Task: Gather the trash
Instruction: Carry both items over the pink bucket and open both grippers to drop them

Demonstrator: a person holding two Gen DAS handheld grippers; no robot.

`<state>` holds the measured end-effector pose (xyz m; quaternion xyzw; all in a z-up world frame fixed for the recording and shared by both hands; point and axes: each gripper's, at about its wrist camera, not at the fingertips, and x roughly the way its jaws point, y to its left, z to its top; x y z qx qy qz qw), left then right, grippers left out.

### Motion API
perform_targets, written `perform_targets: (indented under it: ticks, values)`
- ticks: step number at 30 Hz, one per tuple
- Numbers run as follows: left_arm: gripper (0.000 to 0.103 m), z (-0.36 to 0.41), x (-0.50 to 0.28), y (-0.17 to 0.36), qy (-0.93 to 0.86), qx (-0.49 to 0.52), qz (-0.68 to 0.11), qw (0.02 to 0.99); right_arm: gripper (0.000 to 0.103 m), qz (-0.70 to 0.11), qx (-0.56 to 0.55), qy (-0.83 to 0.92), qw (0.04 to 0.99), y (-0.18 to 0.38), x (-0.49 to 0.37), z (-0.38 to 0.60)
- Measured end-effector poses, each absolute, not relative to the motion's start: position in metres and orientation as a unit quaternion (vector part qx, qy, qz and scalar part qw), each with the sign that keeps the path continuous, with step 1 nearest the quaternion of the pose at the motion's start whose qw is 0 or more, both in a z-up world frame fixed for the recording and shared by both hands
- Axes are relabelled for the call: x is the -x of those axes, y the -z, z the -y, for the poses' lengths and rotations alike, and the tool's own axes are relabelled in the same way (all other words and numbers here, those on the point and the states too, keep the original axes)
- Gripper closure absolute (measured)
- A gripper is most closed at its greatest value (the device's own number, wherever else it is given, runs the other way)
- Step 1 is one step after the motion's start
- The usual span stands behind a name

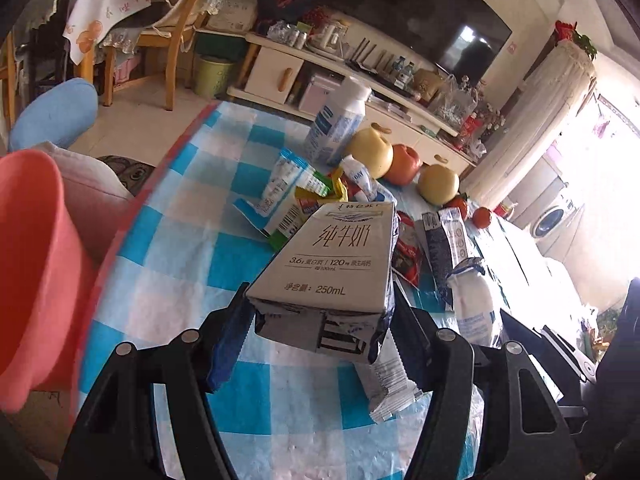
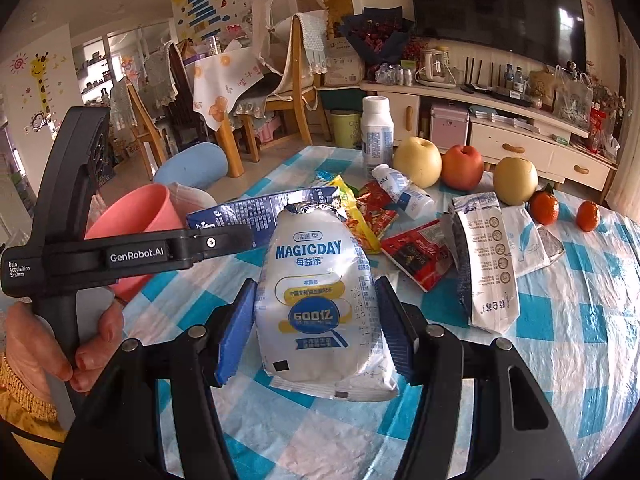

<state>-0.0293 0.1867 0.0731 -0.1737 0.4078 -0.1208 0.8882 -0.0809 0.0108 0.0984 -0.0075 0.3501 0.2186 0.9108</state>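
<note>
A: Left gripper (image 1: 320,316)?
B: Clamped on grey milk carton (image 1: 332,256), lifted above worktop (image 1: 180,208), beside pink bin (image 1: 32,264).
A: Right gripper (image 2: 316,320)?
B: Pinching white MAGICDAY pouch (image 2: 316,300), above worktop too.

Two pears (image 2: 418,162) (image 2: 515,180), one apple (image 2: 462,167), two tangerines (image 2: 544,208) (image 2: 588,216), one upright bottle (image 2: 377,133), one pink bin (image 2: 132,224).

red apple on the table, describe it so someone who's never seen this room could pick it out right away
Start at the table with the blue and white checked cloth and look to its far edge, toward the TV cabinet. A row of round fruit sits there, and the red apple is in the middle, between two pale yellow pears. It is the only red fruit; the small tangerines are orange.
</note>
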Motion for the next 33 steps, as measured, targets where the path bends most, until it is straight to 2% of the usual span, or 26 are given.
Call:
perform_targets:
  ticks: [10, 18, 23, 25, 27, 30, 33]
  values:
    - [0.037, -0.299, 0.069, -0.110, -0.008, 0.232, -0.343, 0.910, 0.042, -0.330, 0.010, -0.305, 0.893, -0.128, 0.068, -0.099]
    - [0.037, -0.395, 0.095, -0.092, -0.150, 0.302, -0.345, 0.876, 0.042, -0.313, 0.024, -0.391, 0.865, -0.144, 0.053, -0.207]
    - [0.036, -0.427, 0.095, -0.070, -0.210, 0.329, -0.367, 0.844, 0.041, -0.326, 0.045, -0.409, 0.851, -0.130, 0.036, -0.256]
    - [0.036, -0.435, 0.096, -0.061, -0.224, 0.338, -0.377, 0.833, 0.038, -0.343, 0.042, -0.414, 0.842, -0.122, 0.027, -0.263]
    - [0.035, -0.439, 0.095, -0.056, -0.230, 0.347, -0.377, 0.827, 0.020, -0.345, 0.027, -0.405, 0.847, -0.118, 0.026, -0.260]
    - [0.031, -0.439, 0.096, -0.059, -0.250, 0.333, -0.354, 0.837, 0.019, -0.339, 0.005, -0.395, 0.854, -0.117, 0.030, -0.244]
    - [0.020, -0.427, 0.101, -0.072, -0.282, 0.293, -0.312, 0.859, 0.016, -0.332, -0.006, -0.370, 0.868, -0.115, 0.038, -0.220]
